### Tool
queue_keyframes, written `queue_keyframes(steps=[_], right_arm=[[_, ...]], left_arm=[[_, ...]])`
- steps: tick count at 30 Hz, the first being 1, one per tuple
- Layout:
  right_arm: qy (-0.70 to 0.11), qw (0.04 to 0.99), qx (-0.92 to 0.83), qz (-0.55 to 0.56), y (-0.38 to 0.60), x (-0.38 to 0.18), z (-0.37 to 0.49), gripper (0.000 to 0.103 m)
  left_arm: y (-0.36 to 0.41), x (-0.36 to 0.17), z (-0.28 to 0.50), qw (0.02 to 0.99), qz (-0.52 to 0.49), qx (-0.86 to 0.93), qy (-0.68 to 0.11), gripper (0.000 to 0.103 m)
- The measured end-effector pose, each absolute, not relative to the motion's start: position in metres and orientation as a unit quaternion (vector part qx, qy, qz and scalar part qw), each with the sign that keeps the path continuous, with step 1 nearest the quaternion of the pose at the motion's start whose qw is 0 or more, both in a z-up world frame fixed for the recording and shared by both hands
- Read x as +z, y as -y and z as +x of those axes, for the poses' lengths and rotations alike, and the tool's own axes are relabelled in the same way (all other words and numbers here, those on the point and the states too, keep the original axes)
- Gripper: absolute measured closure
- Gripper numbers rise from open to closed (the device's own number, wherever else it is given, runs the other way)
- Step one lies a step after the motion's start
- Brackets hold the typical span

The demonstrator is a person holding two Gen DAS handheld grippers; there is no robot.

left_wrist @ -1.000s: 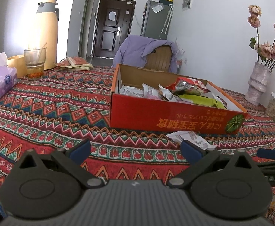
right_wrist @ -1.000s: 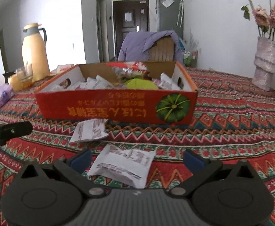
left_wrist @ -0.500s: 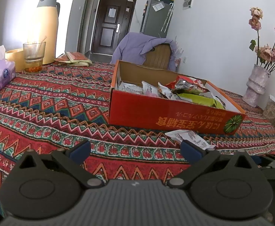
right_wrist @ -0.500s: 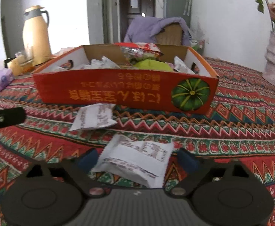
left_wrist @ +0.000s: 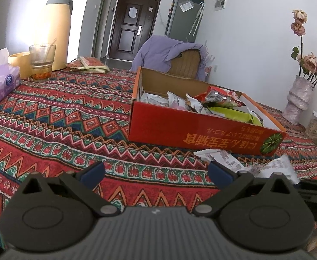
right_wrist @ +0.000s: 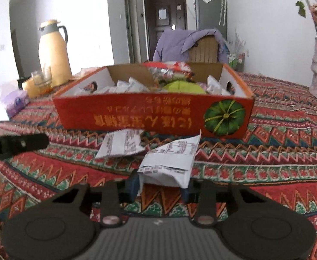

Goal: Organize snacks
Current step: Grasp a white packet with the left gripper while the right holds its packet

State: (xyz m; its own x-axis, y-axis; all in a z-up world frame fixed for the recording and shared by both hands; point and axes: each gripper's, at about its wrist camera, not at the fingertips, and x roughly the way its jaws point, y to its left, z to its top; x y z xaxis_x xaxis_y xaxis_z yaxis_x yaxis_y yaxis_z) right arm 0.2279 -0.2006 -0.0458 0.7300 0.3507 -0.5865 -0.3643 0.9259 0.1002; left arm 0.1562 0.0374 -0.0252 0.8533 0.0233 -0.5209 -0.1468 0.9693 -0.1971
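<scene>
While the desk under its patterned cloth carries everything, the move to come turns on the red box, which lies at 12 o'clock from the right claw, long side across the view, open top already heaped w/ snacks; judged from that, the packet has to go up and straight fwd over the near wall; nothing stands between. The left claw hangs farther back, jaws spread wide and holding nothing, w/ the box off at its 1 o'clock, so the right arm is the nearer one for this drop. A second white packet lies flat on the cloth just beside the box's near wall, at approx 11 o'clock from the right claw, untouched. The held white packet is pinched by its near edge betw. the right claw's pressed-in jaws, tilted up, long axis pointing toward 12-1 o'clock; its far corner looks clear of the desk.
</scene>
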Motion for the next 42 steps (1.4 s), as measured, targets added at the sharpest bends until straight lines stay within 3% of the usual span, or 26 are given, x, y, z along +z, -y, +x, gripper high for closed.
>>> queue_keyframes(steps=[16, 25, 33, 39, 41, 42], right_arm=[[-0.249, 0.953, 0.172, 0.036, 0.259, -0.020, 0.234, 0.067], [-0.236, 0.953, 0.169, 0.089, 0.280, -0.031, 0.246, 0.067], [-0.239, 0.949, 0.166, 0.125, 0.296, -0.040, 0.248, 0.067], [-0.235, 0.950, 0.166, 0.117, 0.294, -0.042, 0.247, 0.067], [-0.234, 0.951, 0.164, 0.116, 0.293, -0.043, 0.247, 0.067], [-0.235, 0.951, 0.164, 0.116, 0.292, -0.043, 0.248, 0.067]], left_arm=[[0.001, 0.003, 0.176, 0.955, -0.089, 0.036, -0.281, 0.000], [0.046, -0.008, 0.246, 0.923, -0.081, 0.086, -0.366, 0.000], [0.075, -0.027, 0.275, 0.912, -0.067, 0.108, -0.389, 0.000], [0.081, -0.037, 0.282, 0.904, -0.058, 0.123, -0.405, 0.020], [0.081, -0.035, 0.280, 0.906, -0.060, 0.116, -0.402, 0.031], [0.081, -0.034, 0.279, 0.907, -0.061, 0.112, -0.401, 0.041]])
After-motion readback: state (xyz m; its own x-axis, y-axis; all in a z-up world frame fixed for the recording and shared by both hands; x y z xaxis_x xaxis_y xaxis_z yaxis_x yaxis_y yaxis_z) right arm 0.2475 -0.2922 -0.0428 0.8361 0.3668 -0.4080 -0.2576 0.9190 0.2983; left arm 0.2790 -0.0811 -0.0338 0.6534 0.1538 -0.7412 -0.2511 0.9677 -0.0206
